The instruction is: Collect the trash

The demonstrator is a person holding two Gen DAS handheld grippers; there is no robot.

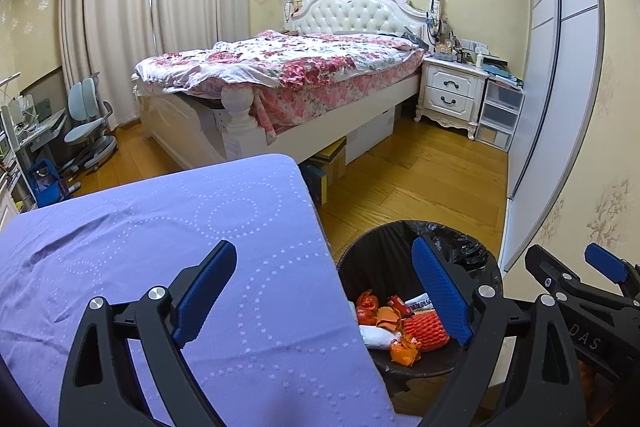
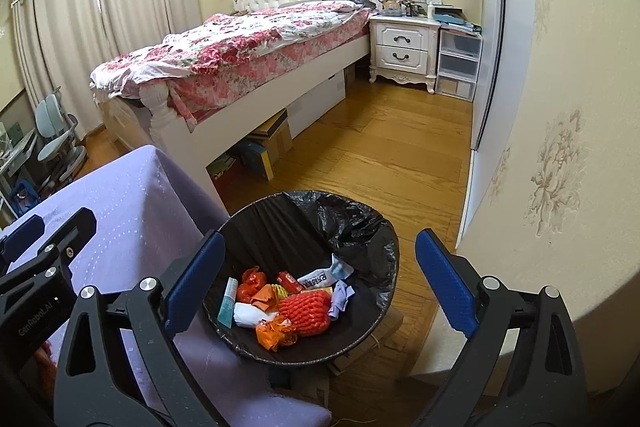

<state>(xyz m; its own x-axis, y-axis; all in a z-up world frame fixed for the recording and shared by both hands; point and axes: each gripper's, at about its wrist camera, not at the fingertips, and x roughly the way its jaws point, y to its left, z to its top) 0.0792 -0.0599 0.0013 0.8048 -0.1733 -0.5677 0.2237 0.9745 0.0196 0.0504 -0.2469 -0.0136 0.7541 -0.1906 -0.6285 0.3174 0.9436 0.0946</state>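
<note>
My left fingers (image 1: 200,291) stand spread wide with nothing between them, over the purple cloth on the bench (image 1: 160,227). My right fingers (image 2: 444,279) are released too, empty, straddling the bin (image 2: 248,227) from above. No earlier view to compare, so I take both hands as free.

The trash sits in the bin's black liner (image 2: 344,223): a red net (image 2: 306,315), orange wrappers (image 2: 276,335), a white wad (image 2: 248,315), a teal tube (image 2: 227,301) and a small red can (image 2: 289,281). The bin stands on the floor, tight against the bench corner, with cardboard (image 2: 384,331) under it.

I see no trash left on the cloth, though much of the bench is out of view.

Risks as I judge them: the liner slumps on the far side, so a drop there could slip behind it. The two grippers are near each other and could clash. A low swing could snag the cloth or tip the bin off its cardboard.
</note>
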